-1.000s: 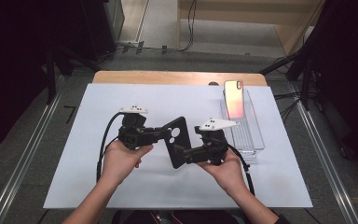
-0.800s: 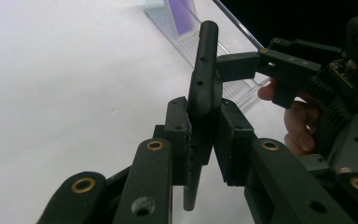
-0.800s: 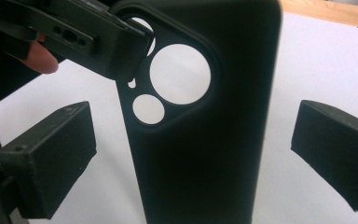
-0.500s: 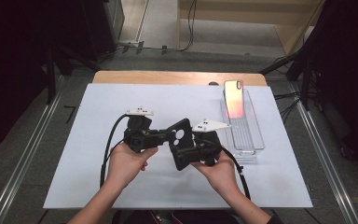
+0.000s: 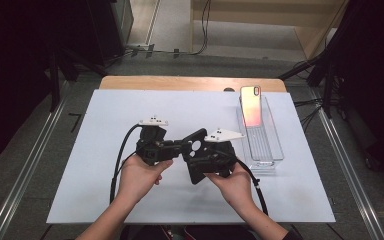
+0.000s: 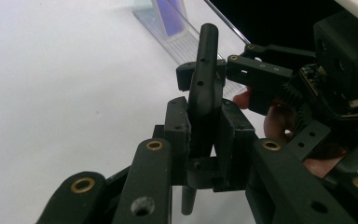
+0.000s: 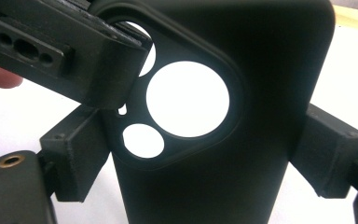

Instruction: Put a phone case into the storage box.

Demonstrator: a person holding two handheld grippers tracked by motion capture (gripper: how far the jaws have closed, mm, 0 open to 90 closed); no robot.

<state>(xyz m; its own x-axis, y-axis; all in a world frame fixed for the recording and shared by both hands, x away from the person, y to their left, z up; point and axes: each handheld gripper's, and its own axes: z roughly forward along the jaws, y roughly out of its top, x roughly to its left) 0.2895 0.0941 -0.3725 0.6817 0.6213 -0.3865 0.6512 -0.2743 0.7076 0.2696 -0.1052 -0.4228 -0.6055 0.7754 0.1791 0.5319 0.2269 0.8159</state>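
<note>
Near the centre of the high view, a black phone case is held above the white surface between both tongs. The left tongs are pinched on the case's thin edge at the camera-cutout corner; in the left gripper view the case is seen edge-on, standing up between the pads. The right tongs are spread across the case's width, and their jaws have just been closing, with the case between them. In the right gripper view the case is flanked by a pad at each side edge, but whether the pads press yet cannot be told. Such a two-handed hold is probably meant to steady the flexible shell so it can be passed over or turned.

At the right of the high view, a clear tray lies on the surface with a phone propped upright at its far end, well apart from the case. Open room is left between the hands and the tray, and the whole left half of the surface is free. The tray's near rim lies closest to the right hand, so any swing that way would need care
</note>
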